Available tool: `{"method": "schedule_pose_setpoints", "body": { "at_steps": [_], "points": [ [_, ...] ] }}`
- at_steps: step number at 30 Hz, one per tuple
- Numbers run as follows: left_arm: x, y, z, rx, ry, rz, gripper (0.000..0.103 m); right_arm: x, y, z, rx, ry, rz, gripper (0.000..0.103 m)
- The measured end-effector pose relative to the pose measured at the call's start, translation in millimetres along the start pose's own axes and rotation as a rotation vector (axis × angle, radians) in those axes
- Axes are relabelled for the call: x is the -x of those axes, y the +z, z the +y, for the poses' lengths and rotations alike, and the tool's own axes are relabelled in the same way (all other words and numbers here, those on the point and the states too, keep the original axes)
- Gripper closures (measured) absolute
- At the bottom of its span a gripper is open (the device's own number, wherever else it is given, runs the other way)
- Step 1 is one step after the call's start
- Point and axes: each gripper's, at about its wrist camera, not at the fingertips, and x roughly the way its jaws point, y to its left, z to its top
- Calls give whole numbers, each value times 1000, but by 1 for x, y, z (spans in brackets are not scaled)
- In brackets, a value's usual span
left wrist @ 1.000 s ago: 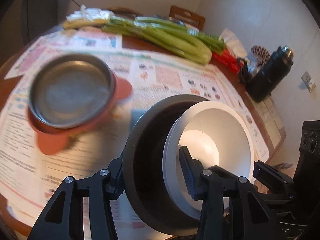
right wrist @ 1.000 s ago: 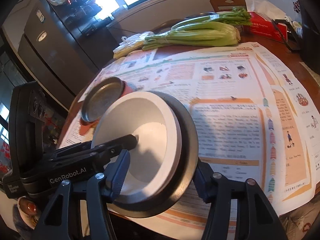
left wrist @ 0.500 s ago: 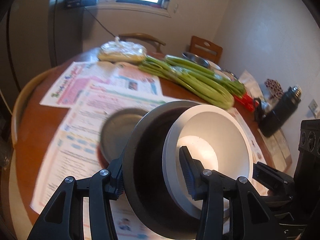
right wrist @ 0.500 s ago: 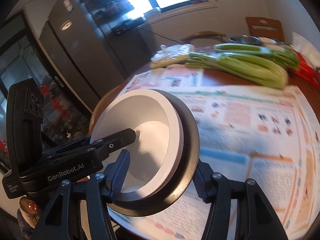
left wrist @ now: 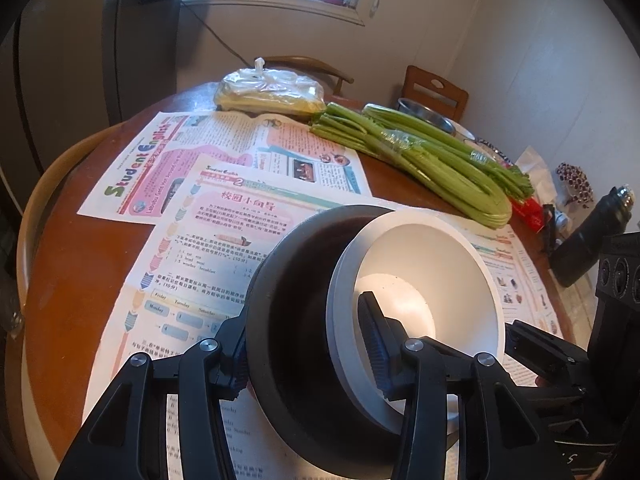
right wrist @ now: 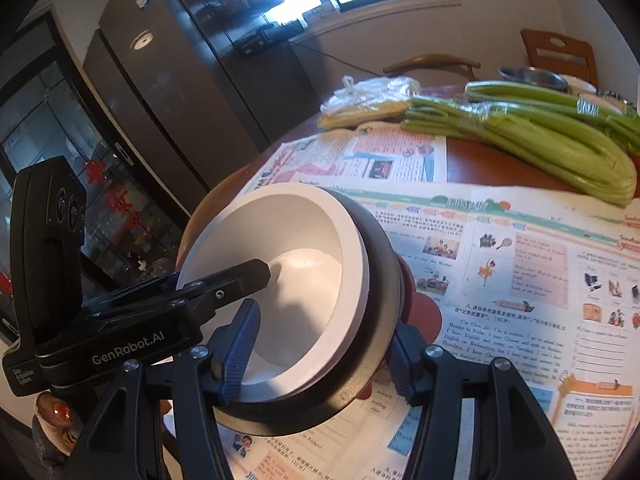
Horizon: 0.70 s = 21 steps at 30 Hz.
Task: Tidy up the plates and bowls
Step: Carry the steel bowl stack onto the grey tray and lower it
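A white bowl (left wrist: 420, 272) sits nested inside a black bowl (left wrist: 288, 280), and both grippers hold this stack tilted above the newspaper-covered table. My left gripper (left wrist: 306, 332) is shut on the stack's rim, one finger outside the black wall and the other inside the white bowl. From the opposite side, my right gripper (right wrist: 320, 348) clamps the white bowl (right wrist: 304, 248) and black bowl (right wrist: 384, 280) the same way. A red-orange dish (right wrist: 422, 312) peeks out from just behind and below the black bowl; whether they touch I cannot tell.
Newspapers (left wrist: 240, 216) cover the round wooden table. Celery bunches (left wrist: 432, 156), a plastic bag of yellow food (left wrist: 268, 94) and a steel bowl (left wrist: 428, 114) lie at the far side. A black flask (left wrist: 588, 236) stands far right. A dark fridge (right wrist: 160, 60) is on the left.
Both grippers carried the nested bowls across the table toward the red-orange dish with its metal bowl. That dish slid from open view to almost hidden behind the stack. Both grips held.
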Motion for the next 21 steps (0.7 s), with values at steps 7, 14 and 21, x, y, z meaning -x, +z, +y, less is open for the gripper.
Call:
{"method": "schedule_pose_setpoints", "body": {
  "at_steps": [7,14,21],
  "points": [
    [-17,-3,4,-12,19,11,55,-17,-3,-11,-21,-21,23,44],
    [-21,-5,4,-26,24,10,55,-21,-4,-15,-30,-20,21,44],
    [-18,-9,4,-34,28,-2,53,-17,-5,-13,-14,-47,-4,44]
  ]
}}
